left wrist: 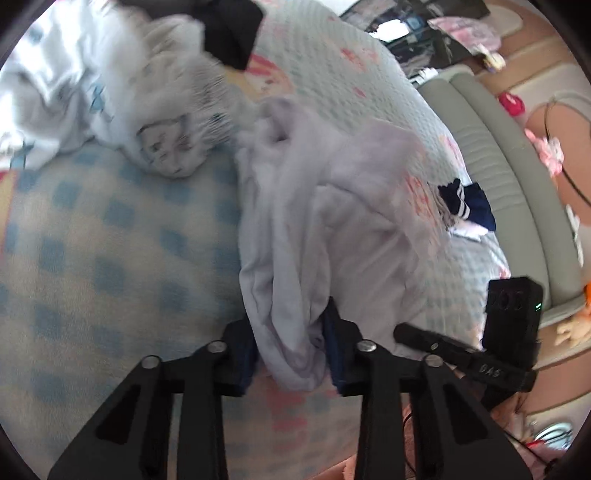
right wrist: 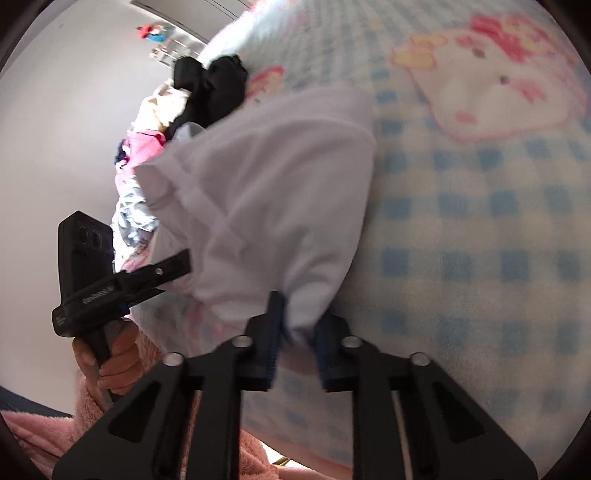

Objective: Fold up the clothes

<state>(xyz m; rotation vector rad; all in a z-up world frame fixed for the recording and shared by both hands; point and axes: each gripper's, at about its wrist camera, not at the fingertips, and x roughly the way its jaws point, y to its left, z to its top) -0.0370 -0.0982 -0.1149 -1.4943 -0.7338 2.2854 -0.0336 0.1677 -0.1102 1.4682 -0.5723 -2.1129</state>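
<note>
Clearly two grippers are at work, and each pinches a bunch of the same pale lilac garment. Taking that garment as the landmark: the left gripper clamps its bunched near edge between blue pads, and the right gripper nips a corner of it, jaws drawn narrow on the cloth. Under the garment lies one blue-checked blanket with a pink cartoon print. Beyond it sits one heap of crumpled white clothes, with one black piece on top; to its right lies one navy striped item, partly hidden. Motion blurs the heap, so separate garments there cannot be counted. From the right wrist, the person's hand grips the other tool's handle beside a pink fleecy sleeve, cut off at the frame edge.
</note>
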